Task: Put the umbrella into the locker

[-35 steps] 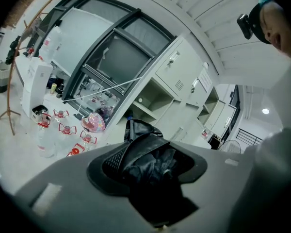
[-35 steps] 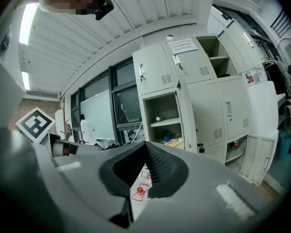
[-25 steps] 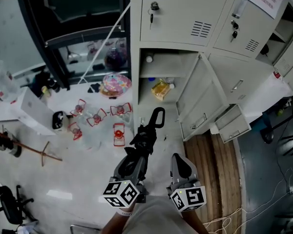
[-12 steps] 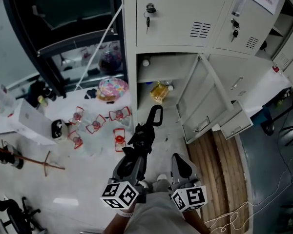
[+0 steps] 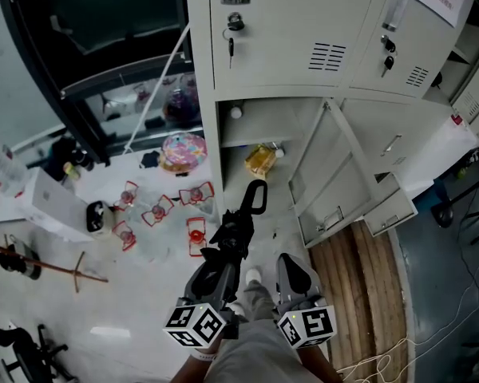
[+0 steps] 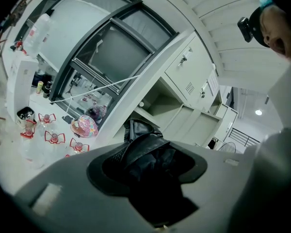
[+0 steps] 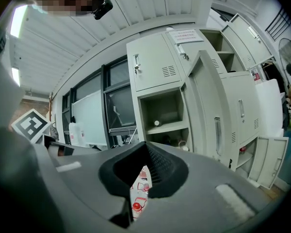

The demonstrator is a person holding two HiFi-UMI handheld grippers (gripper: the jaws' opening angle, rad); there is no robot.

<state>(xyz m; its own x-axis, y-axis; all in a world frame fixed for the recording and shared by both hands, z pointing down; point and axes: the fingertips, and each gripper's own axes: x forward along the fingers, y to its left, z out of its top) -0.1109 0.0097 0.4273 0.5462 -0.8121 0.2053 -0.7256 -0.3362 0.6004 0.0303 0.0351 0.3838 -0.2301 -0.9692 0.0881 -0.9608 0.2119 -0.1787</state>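
Observation:
A black folded umbrella (image 5: 236, 231) with a curved handle (image 5: 256, 195) is held by my left gripper (image 5: 217, 268), which is shut on its body. In the left gripper view the umbrella (image 6: 144, 152) fills the space between the jaws. The handle end points at the grey locker's open compartment (image 5: 263, 122), whose door (image 5: 335, 174) swings out to the right. Just to the right, my right gripper (image 5: 294, 271) holds nothing. In the right gripper view its jaws (image 7: 144, 171) stand together with only a thin slit between them, facing the open compartment (image 7: 162, 110).
A yellow packet (image 5: 259, 159) lies in the lower part of the open locker. A pink patterned item (image 5: 184, 148), several red-framed bottles (image 5: 164, 210) and a white box (image 5: 52, 202) are on the floor at the left. A second open door (image 5: 391, 210) and wooden boards (image 5: 359, 294) are at the right.
Both grippers and the umbrella have come closer to the open locker, which now sits more to the left and lower in view. A foot now shows between the grippers.

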